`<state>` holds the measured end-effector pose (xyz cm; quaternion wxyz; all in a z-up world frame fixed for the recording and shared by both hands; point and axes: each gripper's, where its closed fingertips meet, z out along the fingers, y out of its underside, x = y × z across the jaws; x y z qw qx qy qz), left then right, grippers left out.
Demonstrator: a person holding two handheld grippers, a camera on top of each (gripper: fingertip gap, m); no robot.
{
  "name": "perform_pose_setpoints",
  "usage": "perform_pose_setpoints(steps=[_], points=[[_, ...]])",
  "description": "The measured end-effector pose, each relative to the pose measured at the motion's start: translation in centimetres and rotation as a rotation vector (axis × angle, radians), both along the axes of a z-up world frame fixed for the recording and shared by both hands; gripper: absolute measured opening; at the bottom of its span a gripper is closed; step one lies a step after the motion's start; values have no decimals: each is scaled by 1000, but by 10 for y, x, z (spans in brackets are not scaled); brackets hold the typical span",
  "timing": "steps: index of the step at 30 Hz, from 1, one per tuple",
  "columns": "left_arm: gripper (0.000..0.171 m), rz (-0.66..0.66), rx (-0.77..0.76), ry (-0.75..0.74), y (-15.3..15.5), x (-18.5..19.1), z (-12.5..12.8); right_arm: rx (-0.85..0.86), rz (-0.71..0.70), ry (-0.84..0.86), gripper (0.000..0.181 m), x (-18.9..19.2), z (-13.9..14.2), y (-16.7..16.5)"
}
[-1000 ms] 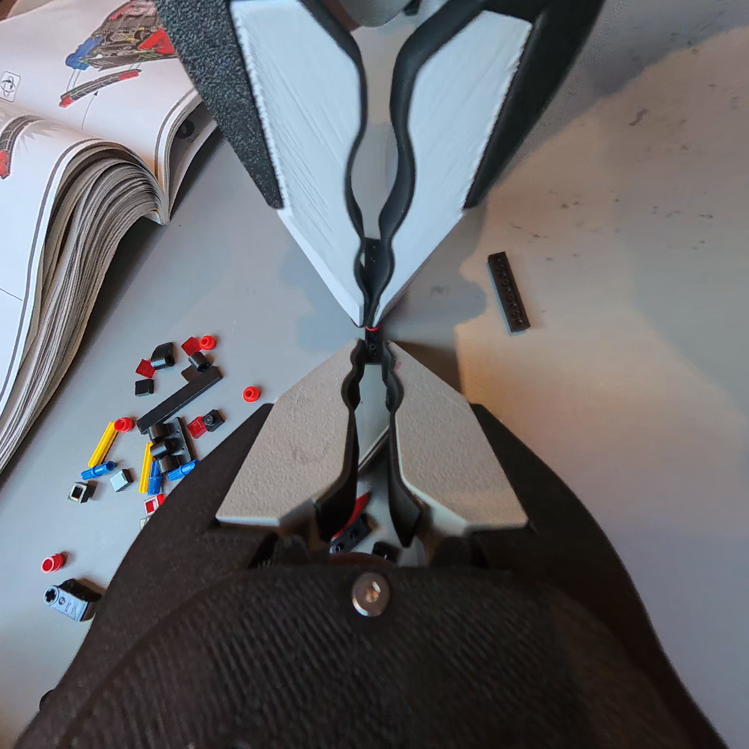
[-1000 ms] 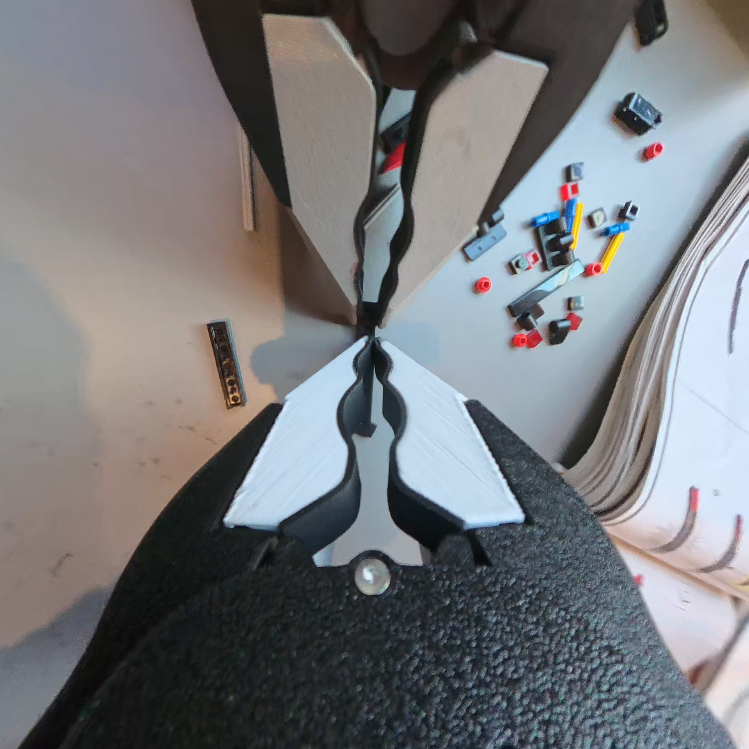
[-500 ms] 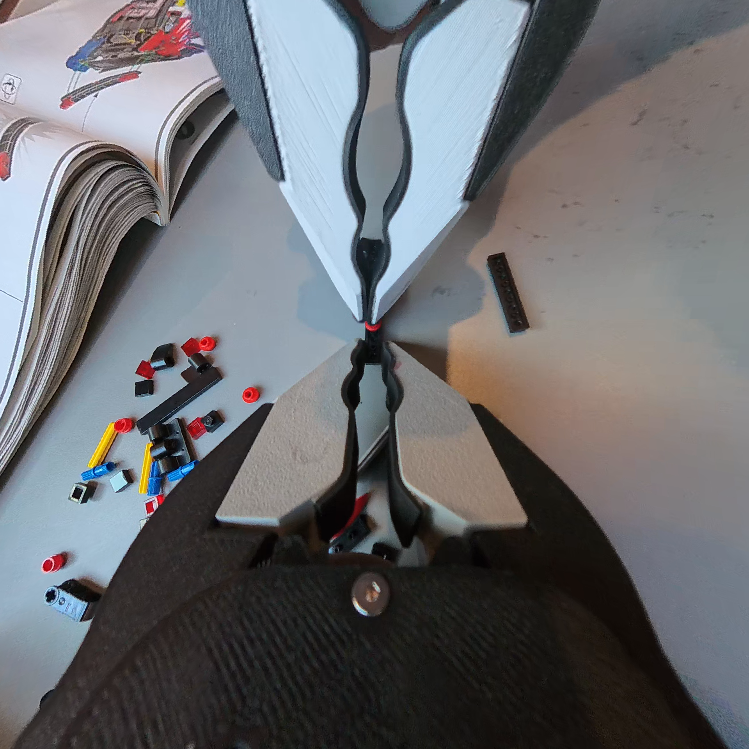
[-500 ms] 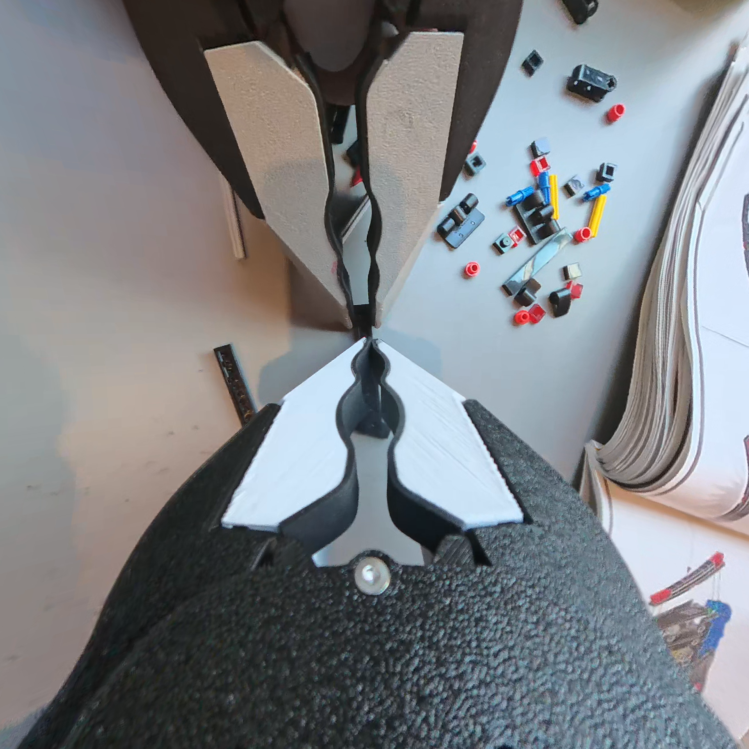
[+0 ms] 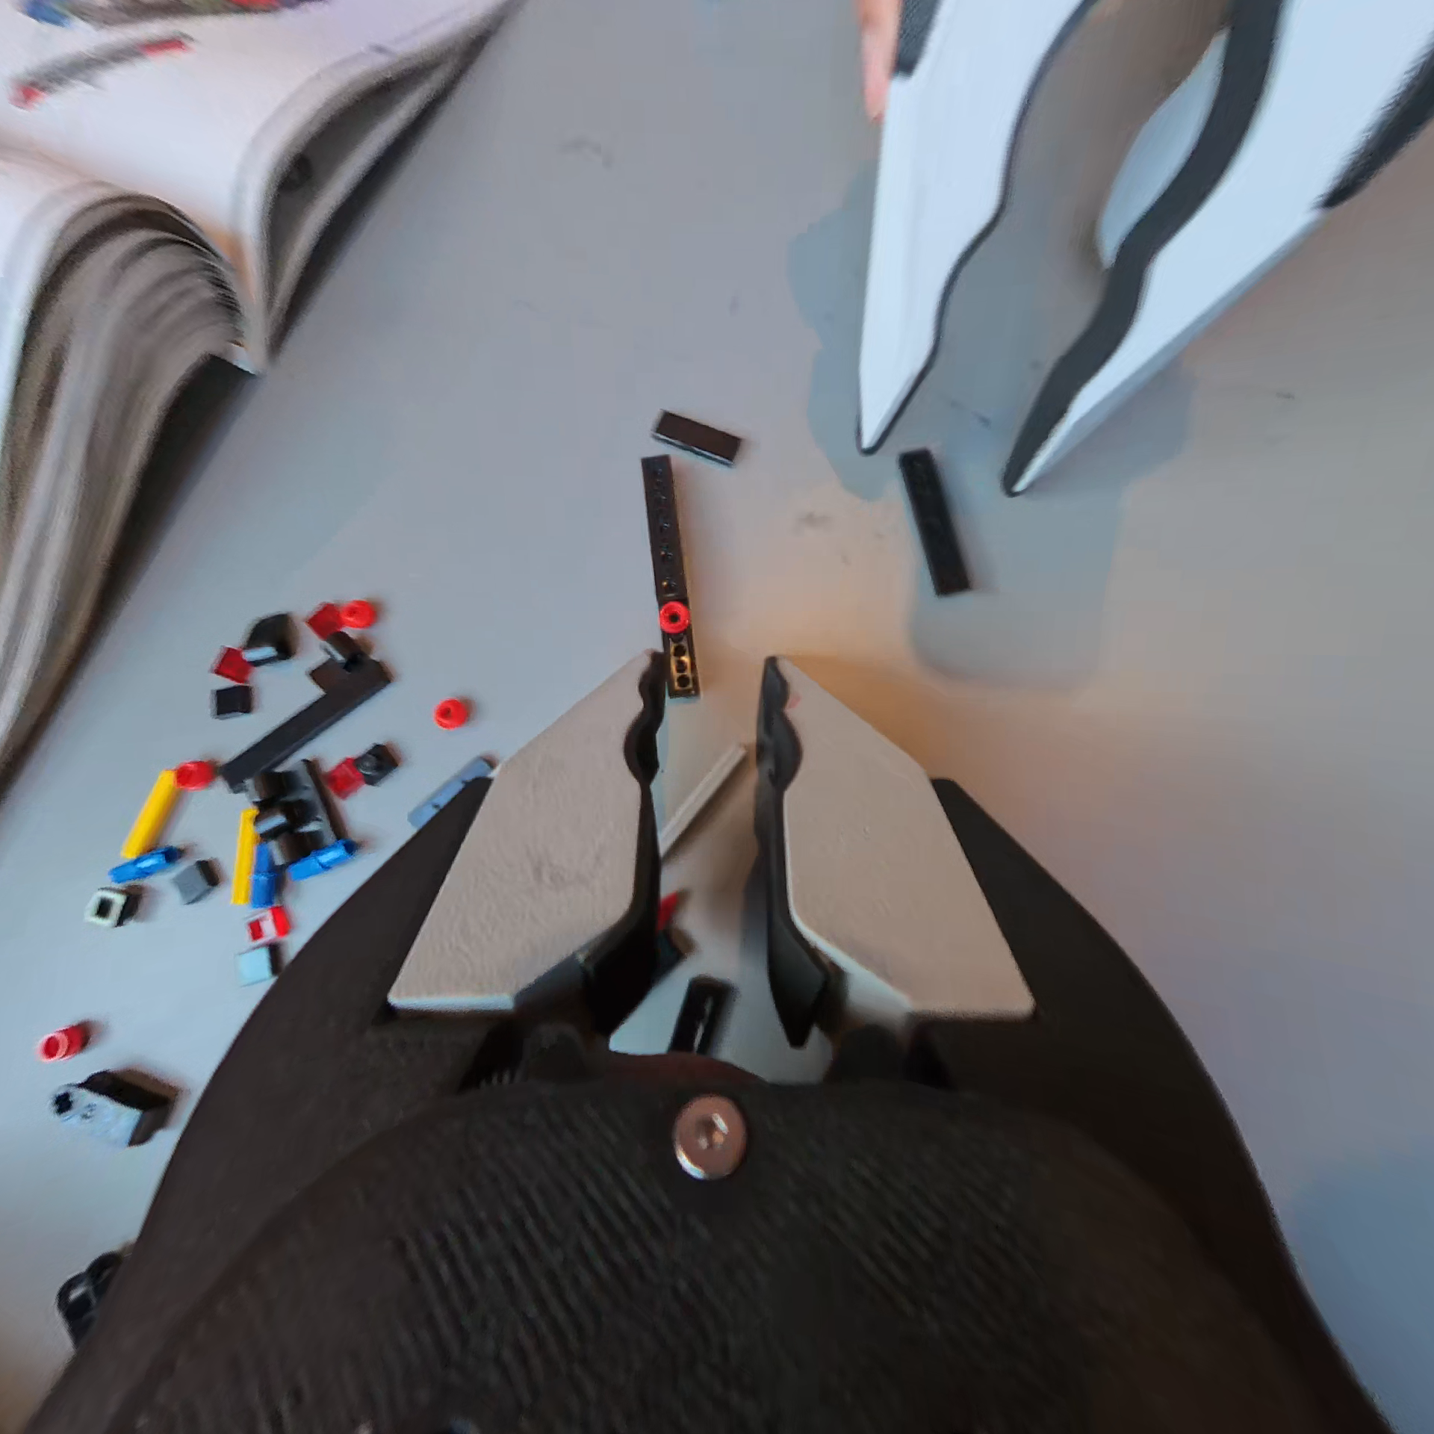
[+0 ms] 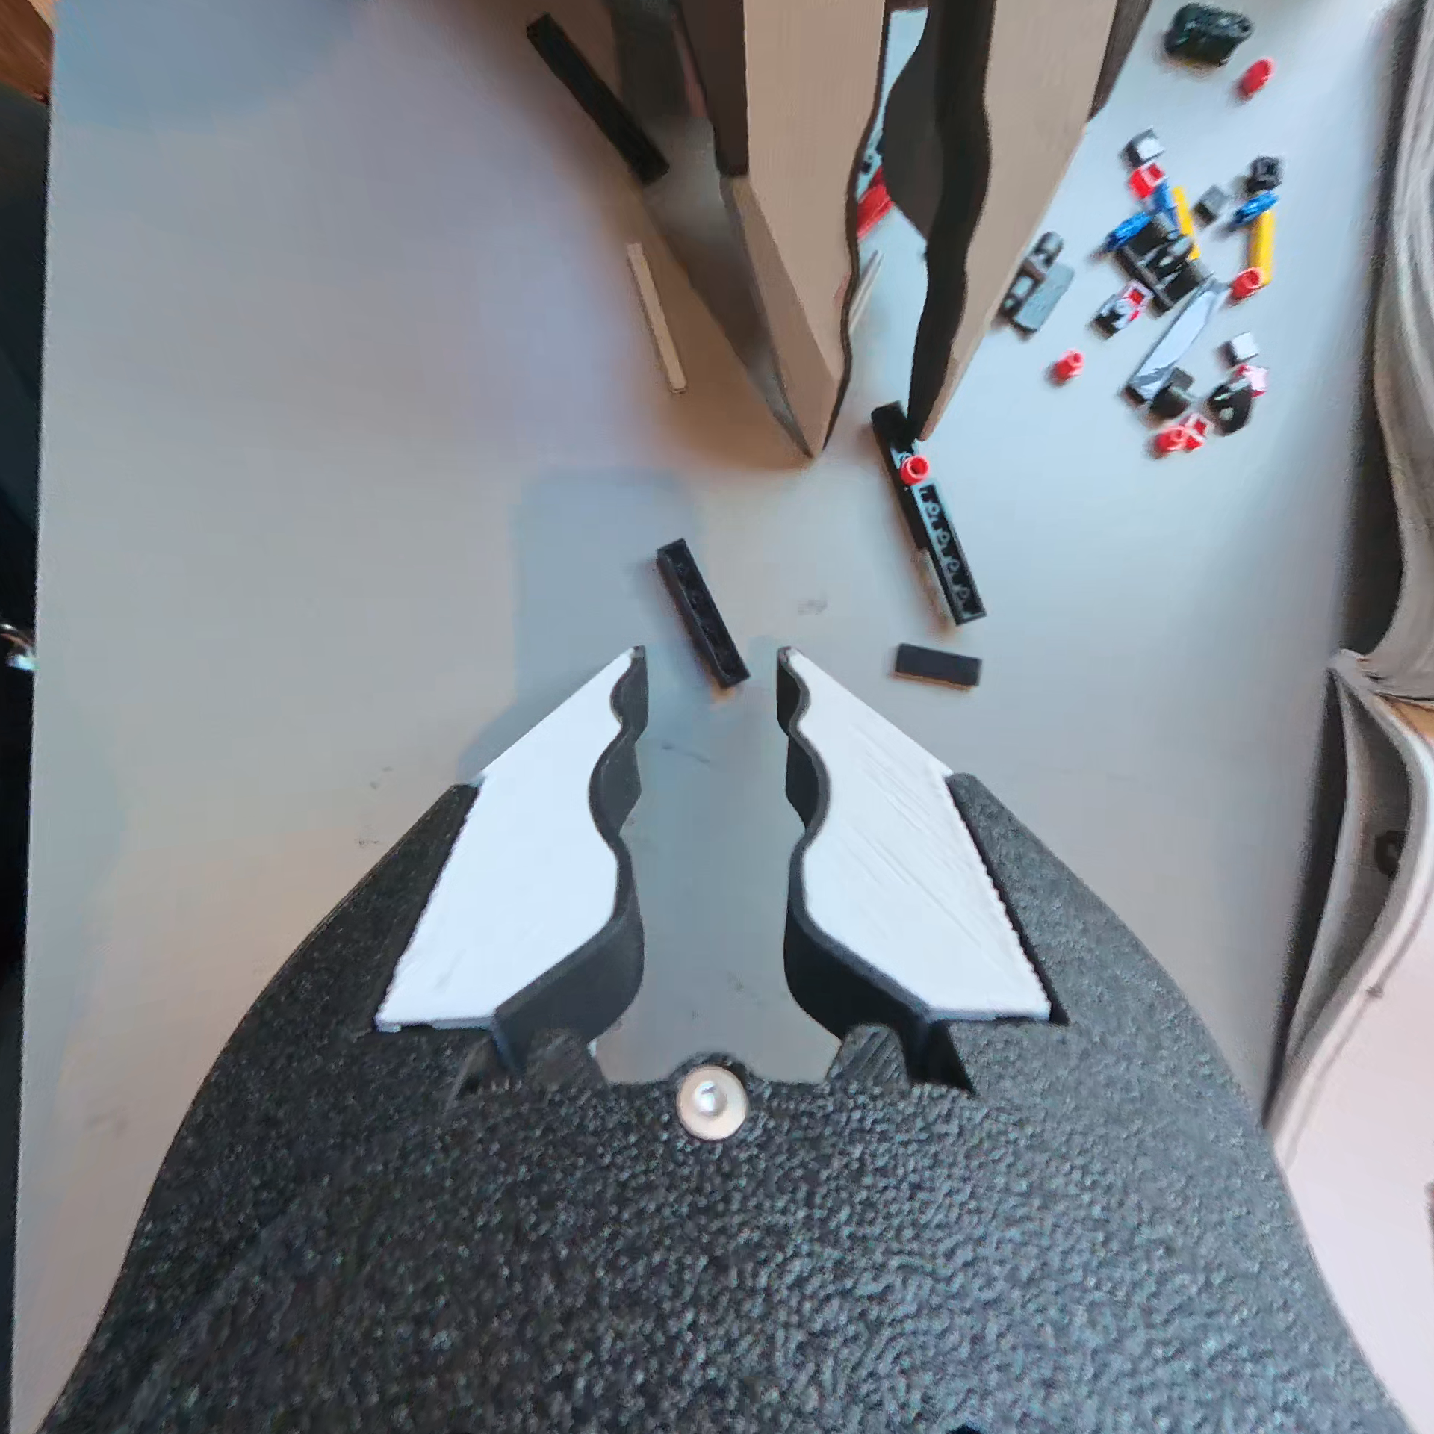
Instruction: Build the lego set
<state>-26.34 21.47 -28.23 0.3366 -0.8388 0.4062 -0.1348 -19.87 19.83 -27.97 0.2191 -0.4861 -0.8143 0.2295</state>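
Note:
A long black plate with a red round stud on it lies flat on the grey table, just ahead of my left gripper, which is open and empty. It also shows in the right wrist view with the red stud. My right gripper is open and empty, its tips either side of a shorter black plate. This plate also shows in the left wrist view. A small black tile lies beside them, and shows in the right wrist view.
A pile of small red, blue, yellow and black pieces lies at the left, seen also in the right wrist view. An open instruction booklet lies far left. A white bar and another black strip lie farther off. Tip to tip, the grippers are about 7 centimetres apart. The right tips stand about 4 centimetres off the small black tile. It turns up in the right wrist view as well.
Both grippers were shut tip to tip on the black plate and red stud. Both have opened and drawn apart, and the plate with the stud now lies on the table.

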Motion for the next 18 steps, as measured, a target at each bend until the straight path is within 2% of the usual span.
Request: perform_pose_setpoints(steps=[2,4,7,13,16,18], points=[[22,-9,-24,-16,-3,0,0,-27,5,-1,28,-3,-2,-2],[17,-11,-45,-35,-5,2,-1,-20,-6,4,32,-7,-2,2],[23,-25,-73,-48,-11,8,0,-60,-2,-15,10,-6,-4,-3],[26,-108,-152,-114,-29,22,3,-86,-58,40,7,0,-2,-5],[25,-148,-152,-186,-34,29,14,-146,-132,143,7,-5,14,0],[25,-118,-121,-203,-27,25,21,-180,-213,271,7,-16,35,13]])
